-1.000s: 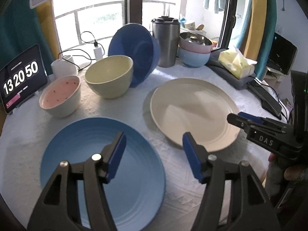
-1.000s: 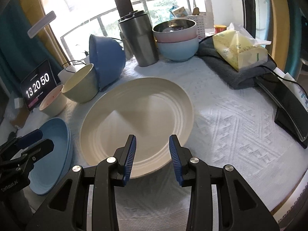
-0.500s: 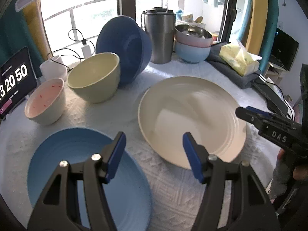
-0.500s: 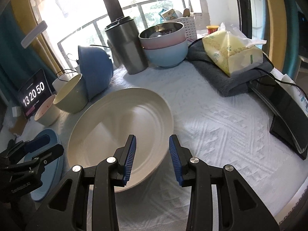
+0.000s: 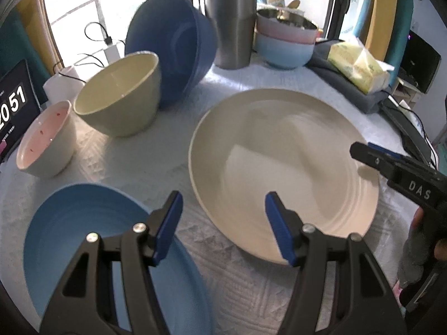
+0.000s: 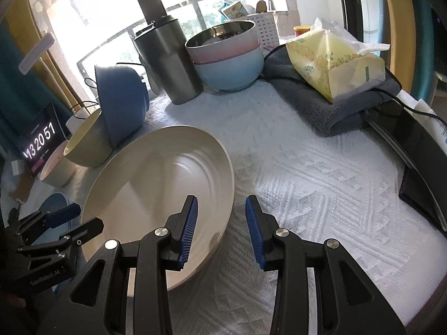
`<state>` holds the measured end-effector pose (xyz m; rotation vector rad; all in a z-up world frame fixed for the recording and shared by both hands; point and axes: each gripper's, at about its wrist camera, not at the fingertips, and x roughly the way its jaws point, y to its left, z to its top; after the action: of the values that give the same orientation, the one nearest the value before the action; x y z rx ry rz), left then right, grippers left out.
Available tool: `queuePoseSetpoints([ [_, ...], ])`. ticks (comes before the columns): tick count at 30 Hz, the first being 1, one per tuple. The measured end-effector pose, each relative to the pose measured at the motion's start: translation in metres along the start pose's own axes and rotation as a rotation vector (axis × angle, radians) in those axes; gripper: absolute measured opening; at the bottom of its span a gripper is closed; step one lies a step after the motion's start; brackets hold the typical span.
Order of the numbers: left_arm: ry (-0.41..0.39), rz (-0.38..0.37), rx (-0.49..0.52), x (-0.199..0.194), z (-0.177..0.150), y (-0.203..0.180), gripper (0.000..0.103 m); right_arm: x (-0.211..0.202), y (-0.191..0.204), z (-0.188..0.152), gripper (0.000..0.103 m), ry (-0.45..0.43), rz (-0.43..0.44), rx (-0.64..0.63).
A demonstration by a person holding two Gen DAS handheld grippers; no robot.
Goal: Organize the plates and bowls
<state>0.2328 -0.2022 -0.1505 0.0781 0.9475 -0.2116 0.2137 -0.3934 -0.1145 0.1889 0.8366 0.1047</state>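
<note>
A large cream plate [image 5: 279, 164] [image 6: 156, 189] lies flat on the white cloth. A blue plate [image 5: 83, 240] lies to its near left. My left gripper [image 5: 223, 223] [image 6: 83, 217] hovers open and empty over the gap between the two plates, its right finger above the cream plate's near rim. My right gripper [image 6: 220, 223] [image 5: 363, 148] is open at the cream plate's right rim, one finger above the plate and the other above the cloth, the pads not pressing. Behind stand a green bowl [image 5: 120, 95], a pink-lined bowl [image 5: 44, 139] and a tilted dark blue bowl [image 5: 173, 44].
At the back stand a steel tumbler [image 5: 229, 25] and a stack of pink and light blue bowls [image 6: 229, 58]. A tissue pack [image 6: 335, 64] rests on a grey towel [image 6: 321, 106]. A dark tablet [image 6: 413, 150] lies at the right edge, a clock display [image 6: 39, 142] at the left.
My left gripper has shifted right, off the blue plate toward the cream plate's near rim. My right gripper has slid right along the cream plate to its right rim. Both openings look unchanged.
</note>
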Motion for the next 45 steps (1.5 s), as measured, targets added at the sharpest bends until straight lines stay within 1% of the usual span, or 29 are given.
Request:
queuePoseSetpoints([
  [3, 0.013, 0.004, 0.017, 0.005, 0.0, -0.003, 0.063, 0.004, -0.001, 0.001, 0.038, 0.01, 0.0, 0.007],
  [7, 0.047, -0.013, 0.043, 0.012, -0.002, -0.01, 0.063, 0.009, -0.001, 0.001, 0.038, 0.02, 0.0, 0.007],
  [13, 0.037, -0.007, 0.044, 0.012, -0.003, -0.01, 0.063, 0.012, 0.002, -0.001, 0.038, 0.032, -0.013, -0.011],
  [19, 0.032, -0.028, 0.061, 0.007, -0.005, -0.014, 0.062, 0.014, 0.008, -0.003, 0.037, 0.042, -0.005, -0.055],
  [20, 0.033, -0.029, 0.062, 0.006, -0.006, -0.014, 0.062, 0.013, 0.009, -0.004, 0.036, 0.04, -0.023, -0.064],
  [22, 0.033, -0.037, 0.057, 0.003, -0.006, -0.014, 0.062, 0.012, 0.009, -0.005, 0.036, 0.037, -0.029, -0.063],
  [32, -0.007, -0.046, 0.044, -0.012, -0.005, -0.013, 0.062, 0.003, 0.014, -0.011, 0.033, 0.019, -0.042, -0.073],
  [45, -0.058, -0.06, 0.039, -0.037, -0.012, -0.01, 0.062, -0.022, 0.026, -0.017, 0.032, -0.021, -0.054, -0.092],
])
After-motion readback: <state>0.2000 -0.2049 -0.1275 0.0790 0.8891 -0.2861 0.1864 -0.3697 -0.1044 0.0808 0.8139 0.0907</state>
